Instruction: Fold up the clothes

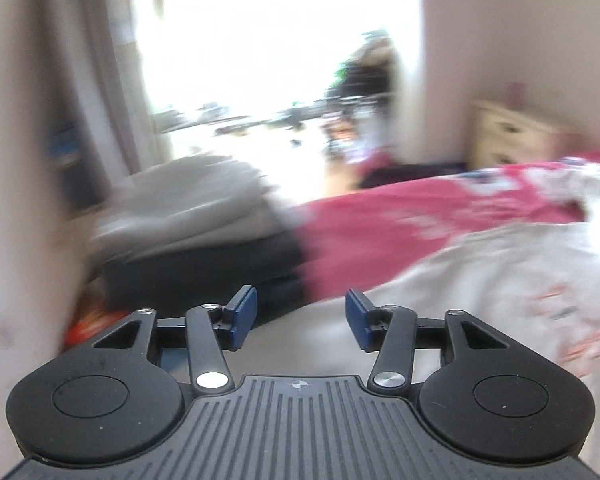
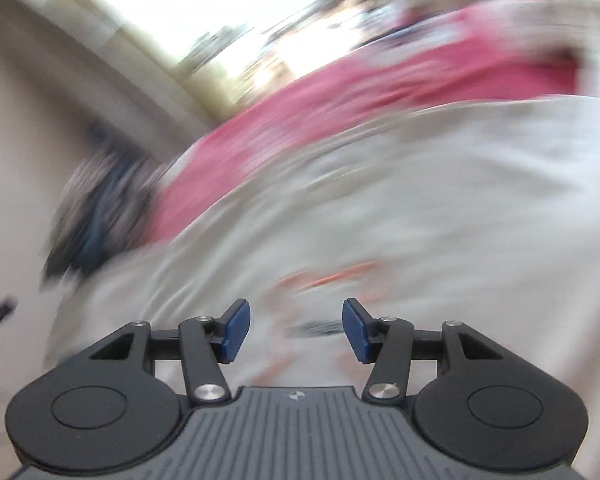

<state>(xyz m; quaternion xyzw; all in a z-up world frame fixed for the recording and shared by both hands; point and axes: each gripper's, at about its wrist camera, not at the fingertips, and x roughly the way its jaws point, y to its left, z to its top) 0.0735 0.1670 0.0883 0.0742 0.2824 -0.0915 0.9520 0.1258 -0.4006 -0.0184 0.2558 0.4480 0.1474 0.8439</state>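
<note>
Both views are heavily motion-blurred, so detail is limited. Left gripper [image 1: 301, 318] has its jaws spread apart with nothing between the blue pads [image 1: 242, 314]. Right gripper [image 2: 296, 330] is likewise spread wide and empty.

Clothes: a white garment [image 1: 499, 280] with orange print lies at right in the left view, and a pink garment [image 1: 399, 224] lies behind it, touching or overlapping it. In the right view the white garment [image 2: 399, 200] fills most of the frame directly ahead of the fingers, with the pink garment [image 2: 339, 108] beyond it.

Surroundings, left view: a stack of folded grey fabric [image 1: 188, 208] sits on something dark [image 1: 204, 272] at left, just beside the pink garment. A bright window or doorway [image 1: 260, 60] is blown out. A pale drawer unit [image 1: 511, 136] stands against the far wall at right, and a curtain [image 1: 84, 100] hangs at left.

Right view is tilted. A dark smear [image 2: 96, 208] at left is unidentifiable. Whether the right gripper touches the white cloth, I can't tell.
</note>
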